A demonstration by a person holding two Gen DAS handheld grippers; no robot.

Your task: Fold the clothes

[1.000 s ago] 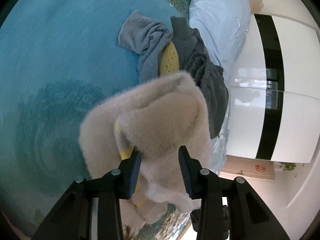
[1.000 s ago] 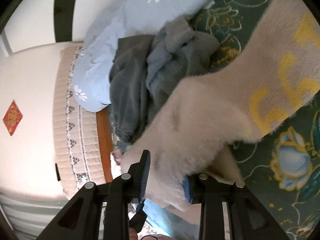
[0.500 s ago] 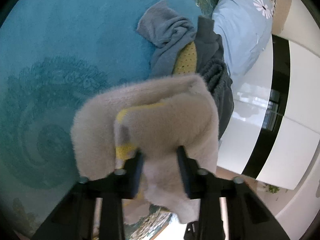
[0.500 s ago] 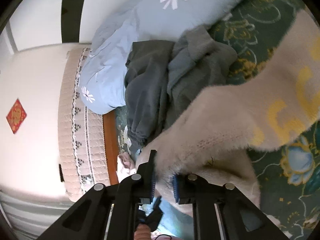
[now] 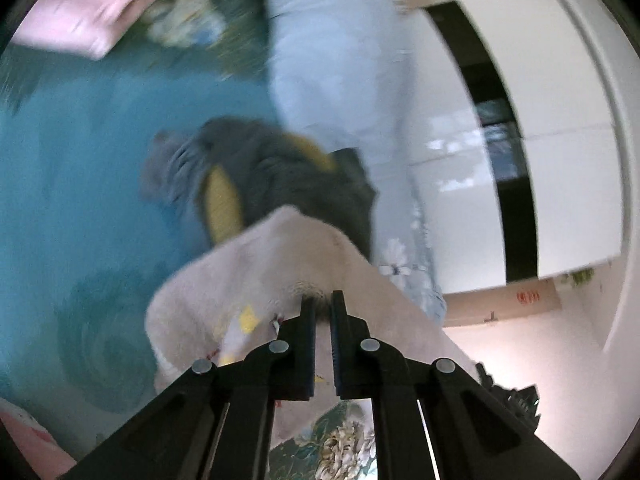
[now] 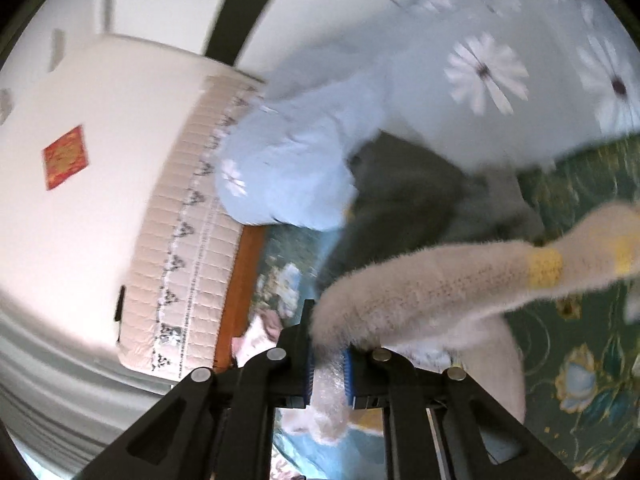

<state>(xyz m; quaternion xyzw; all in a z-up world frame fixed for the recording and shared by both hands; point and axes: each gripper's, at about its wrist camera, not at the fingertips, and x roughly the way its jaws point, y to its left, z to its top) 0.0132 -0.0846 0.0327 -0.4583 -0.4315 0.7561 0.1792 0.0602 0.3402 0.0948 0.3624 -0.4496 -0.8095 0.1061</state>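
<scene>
A fuzzy beige sweater with yellow markings (image 5: pixel 248 276) hangs lifted above the teal bed cover (image 5: pixel 72 168). My left gripper (image 5: pixel 322 304) is shut on its upper edge. My right gripper (image 6: pixel 327 344) is shut on another edge of the same sweater (image 6: pixel 440 276), which stretches away to the right. Behind it lies a heap of dark grey clothes with a yellow piece (image 5: pixel 280 176), also in the right wrist view (image 6: pixel 400 208). Both views are motion-blurred.
A light blue floral quilt (image 5: pixel 340 72) is bunched behind the heap, also in the right wrist view (image 6: pixel 460 80). A pink folded item (image 5: pixel 92 8) lies at the far left. A padded headboard (image 6: pixel 180 240) and white wardrobe (image 5: pixel 560 140) border the bed.
Both grippers have closed on the beige sweater and lifted it off the bed. The cameras have swung upward, showing more wall, wardrobe and quilt.
</scene>
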